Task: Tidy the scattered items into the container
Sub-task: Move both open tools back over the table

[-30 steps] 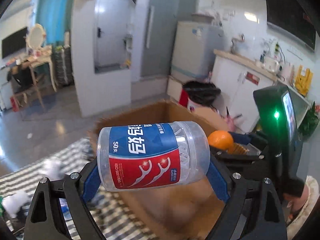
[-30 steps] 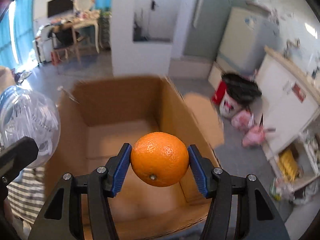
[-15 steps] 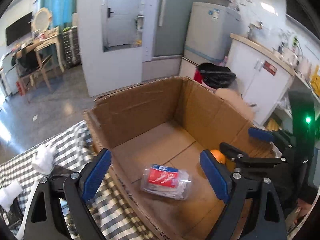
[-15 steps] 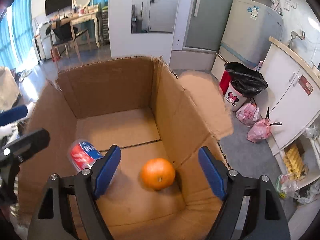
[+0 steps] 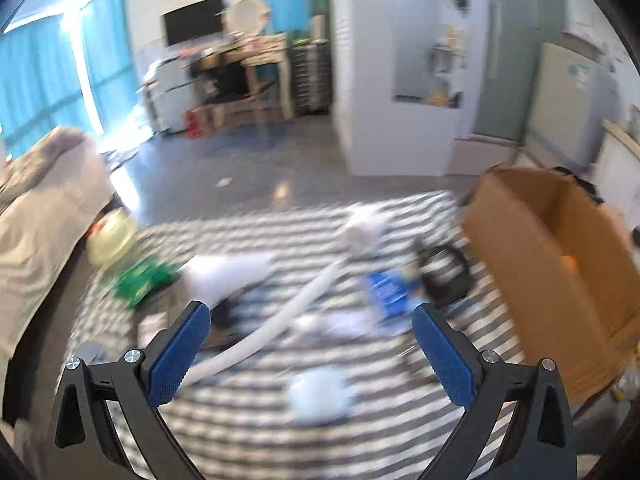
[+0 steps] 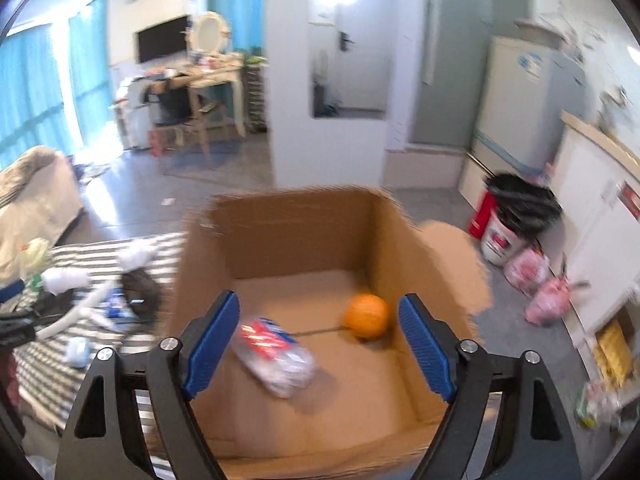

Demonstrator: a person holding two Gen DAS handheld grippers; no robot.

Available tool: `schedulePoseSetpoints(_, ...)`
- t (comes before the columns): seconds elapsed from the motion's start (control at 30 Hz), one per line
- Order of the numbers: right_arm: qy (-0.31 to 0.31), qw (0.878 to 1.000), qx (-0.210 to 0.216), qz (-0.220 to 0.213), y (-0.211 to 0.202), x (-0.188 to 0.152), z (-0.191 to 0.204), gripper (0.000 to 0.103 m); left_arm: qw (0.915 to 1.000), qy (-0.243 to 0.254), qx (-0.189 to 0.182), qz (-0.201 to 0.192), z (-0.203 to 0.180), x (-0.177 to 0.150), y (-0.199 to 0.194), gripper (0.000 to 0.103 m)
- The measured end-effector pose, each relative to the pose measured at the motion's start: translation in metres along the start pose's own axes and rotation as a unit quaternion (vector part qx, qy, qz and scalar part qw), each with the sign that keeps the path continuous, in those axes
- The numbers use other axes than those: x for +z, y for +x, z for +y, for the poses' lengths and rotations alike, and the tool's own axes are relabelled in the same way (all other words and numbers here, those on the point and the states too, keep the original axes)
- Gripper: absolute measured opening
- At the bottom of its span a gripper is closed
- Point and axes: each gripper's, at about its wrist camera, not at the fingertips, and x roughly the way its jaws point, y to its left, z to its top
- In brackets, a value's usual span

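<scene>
An open cardboard box [image 6: 280, 236] holds an orange [image 6: 366, 316] and a clear floss-pick jar [image 6: 276, 354] lying on its side. My right gripper [image 6: 318, 344] is open and empty above the box's near side. My left gripper [image 5: 310, 350] is open and empty above the striped cloth [image 5: 240, 420], with the box [image 5: 532, 264] at its right. Scattered on the cloth are a white tube [image 5: 280, 320], a blue packet [image 5: 386, 290], a black item [image 5: 442, 268], a pale blue wad [image 5: 318, 394], a white wad [image 5: 224, 274] and a green packet [image 5: 140, 278]. The left wrist view is blurred.
A beige sofa [image 5: 36, 216] stands left of the cloth. A yellowish round item [image 5: 110, 236] lies at the cloth's far left. A black-bagged bin [image 6: 516, 216] and pink bags [image 6: 536, 276] stand right of the box, by white cabinets [image 6: 600, 200].
Both grippers let go: the jar and the orange now lie in the box. My left gripper has swung left from the box to over the cloth. My right gripper has drawn back a little.
</scene>
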Motion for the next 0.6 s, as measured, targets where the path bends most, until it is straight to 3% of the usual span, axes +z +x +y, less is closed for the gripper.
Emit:
schedulePoseSetpoints(0.13, -0.054, 0.996, 0.068, -0.005, -0.005, -0.002, 0.067, 0.09, 0.9991, -0.033, 0.004, 0.025, 0.04, -0.028, 0.004, 0.103)
schedulePoseSetpoints(0.23, -0.101, 0.99, 0.093, 0.015, 0.006, -0.011, 0.122, 0.09, 0.999, -0.03, 0.007, 0.032, 0.05, -0.041, 0.007, 0.103)
schedulePoseSetpoints(0.4, -0.133, 0.988, 0.07, 0.037, 0.037, -0.02, 0.182, 0.09, 0.9993, -0.019, -0.008, 0.03, 0.056, -0.056, 0.006, 0.103)
schedulePoseSetpoints(0.6, -0.094, 0.991, 0.039, 0.082, 0.091, -0.011, 0.194, 0.09, 0.9988, -0.024, -0.029, 0.033, 0.069, -0.056, 0.018, 0.103)
